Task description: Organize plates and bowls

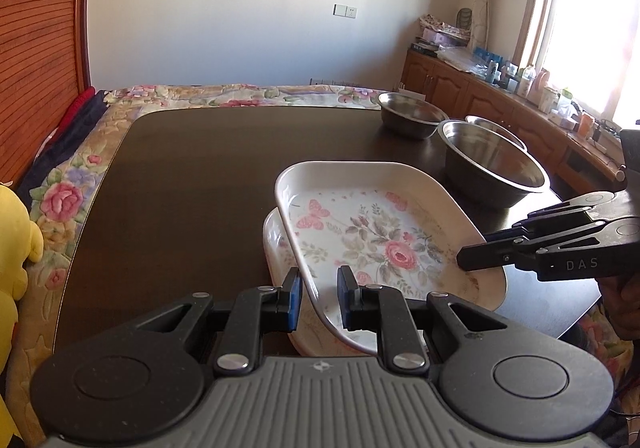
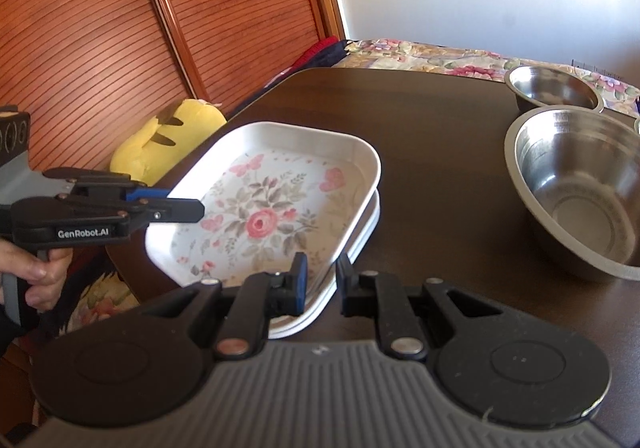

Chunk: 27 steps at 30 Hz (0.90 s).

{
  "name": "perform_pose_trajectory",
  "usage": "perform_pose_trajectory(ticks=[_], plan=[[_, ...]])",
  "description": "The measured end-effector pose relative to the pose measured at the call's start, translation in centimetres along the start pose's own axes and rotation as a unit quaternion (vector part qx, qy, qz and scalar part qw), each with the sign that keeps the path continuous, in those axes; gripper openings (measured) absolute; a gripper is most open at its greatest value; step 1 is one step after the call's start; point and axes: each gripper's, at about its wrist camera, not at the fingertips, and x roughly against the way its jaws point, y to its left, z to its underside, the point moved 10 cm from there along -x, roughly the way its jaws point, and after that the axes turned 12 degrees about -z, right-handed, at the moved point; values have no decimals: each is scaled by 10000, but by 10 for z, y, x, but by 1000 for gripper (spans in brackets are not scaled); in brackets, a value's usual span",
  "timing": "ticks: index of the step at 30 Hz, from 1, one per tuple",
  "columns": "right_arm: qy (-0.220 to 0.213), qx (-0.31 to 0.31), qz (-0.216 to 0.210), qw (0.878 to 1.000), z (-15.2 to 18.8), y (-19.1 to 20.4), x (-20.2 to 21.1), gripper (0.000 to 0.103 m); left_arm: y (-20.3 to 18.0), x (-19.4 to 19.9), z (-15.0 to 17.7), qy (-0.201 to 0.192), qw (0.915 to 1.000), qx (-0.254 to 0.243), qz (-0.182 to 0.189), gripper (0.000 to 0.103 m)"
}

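left gripper (image 1: 318, 298) is clamped on the near left rim of the top plate (image 1: 360, 232). that plate sits tilted over a second plate (image 1: 276, 244) on the table (image 1: 180, 187). right gripper (image 2: 322, 284) is clamped on the plate's right rim. three steel bowls (image 1: 492, 163) stand at right.

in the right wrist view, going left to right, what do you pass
left hand-held gripper → yellow plush toy → floral plate held over a second plate → large steel bowl
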Motion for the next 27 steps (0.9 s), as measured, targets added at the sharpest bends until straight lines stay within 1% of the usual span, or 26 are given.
perform_pose_trajectory(ticks=[20, 23, 27], plan=[[11, 7, 110, 9999, 0, 3, -1, 17, 1, -6, 4, 38, 10000, 37, -20, 21], [27, 10, 105, 9999, 1, 4, -1, 18, 1, -6, 6, 35, 10000, 66, -40, 21], [24, 107, 128, 9999, 0, 6, -2, 23, 2, -6, 4, 11, 9999, 105, -43, 21]])
